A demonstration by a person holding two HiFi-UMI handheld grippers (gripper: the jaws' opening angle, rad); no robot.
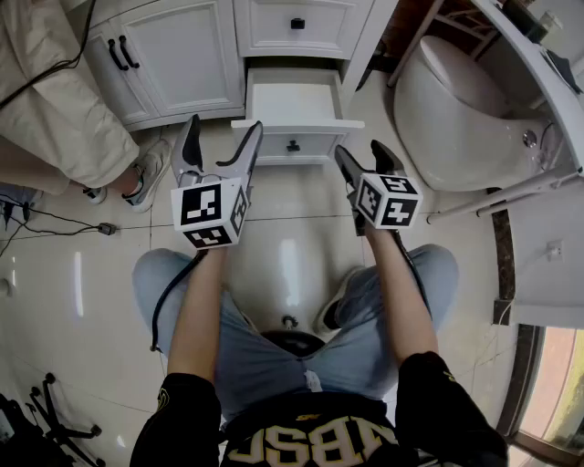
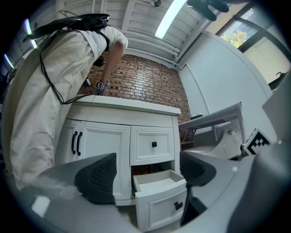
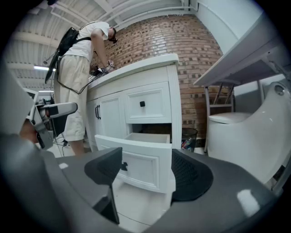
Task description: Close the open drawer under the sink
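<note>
The white vanity's lower drawer [image 1: 294, 108] stands pulled out and empty, its front panel with a small black knob [image 1: 293, 145] facing me. My left gripper [image 1: 224, 129] hovers open just left of the drawer front, nothing between its fingers. My right gripper [image 1: 359, 150] is open too, just right of the drawer front and tilted a little downward. In the left gripper view the drawer [image 2: 161, 200] shows between the open pads [image 2: 97, 177]. The right gripper view has the drawer front [image 3: 136, 164] close ahead of the pads [image 3: 191, 175], apart from them.
A closed upper drawer [image 1: 297, 23] and double doors [image 1: 173, 55] sit above and left of the open drawer. A person in beige clothes [image 1: 55, 100] stands at the vanity's left. A white toilet [image 1: 456, 109] is to the right. Cables [image 1: 55, 223] lie on the tiled floor.
</note>
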